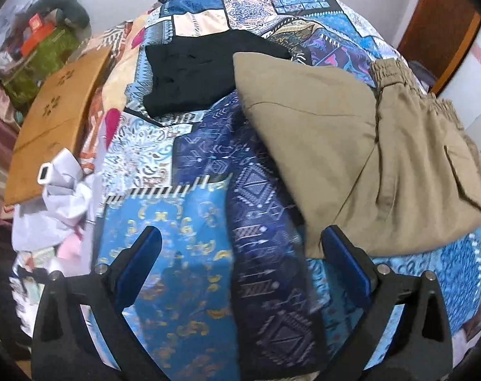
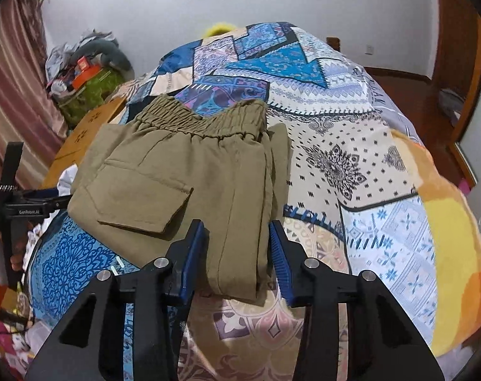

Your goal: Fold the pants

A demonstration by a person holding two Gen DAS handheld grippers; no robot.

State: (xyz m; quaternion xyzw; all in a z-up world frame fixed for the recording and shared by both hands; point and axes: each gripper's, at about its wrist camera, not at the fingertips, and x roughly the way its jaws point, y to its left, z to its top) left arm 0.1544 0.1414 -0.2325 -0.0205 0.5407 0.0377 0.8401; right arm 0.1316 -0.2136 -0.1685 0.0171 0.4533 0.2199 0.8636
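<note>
Khaki pants (image 2: 183, 171) lie folded on the patterned bedspread (image 2: 367, 165), elastic waistband at the far end, a flap pocket on top. My right gripper (image 2: 237, 231) is open, its blue pads either side of the near folded edge, not closed on the cloth. In the left wrist view the pants (image 1: 351, 146) lie at the right. My left gripper (image 1: 240, 241) is open and empty over the bedspread (image 1: 177, 254), its right fingertip near the pants' near corner. The left gripper also shows in the right wrist view (image 2: 57, 198) at the far left.
A black folded garment (image 1: 202, 76) lies beyond the pants on the bed. A wooden board (image 1: 53, 120) and crumpled white cloth (image 1: 59, 203) sit off the bed's left side. A cluttered pile (image 2: 84, 76) stands by the wall and curtain.
</note>
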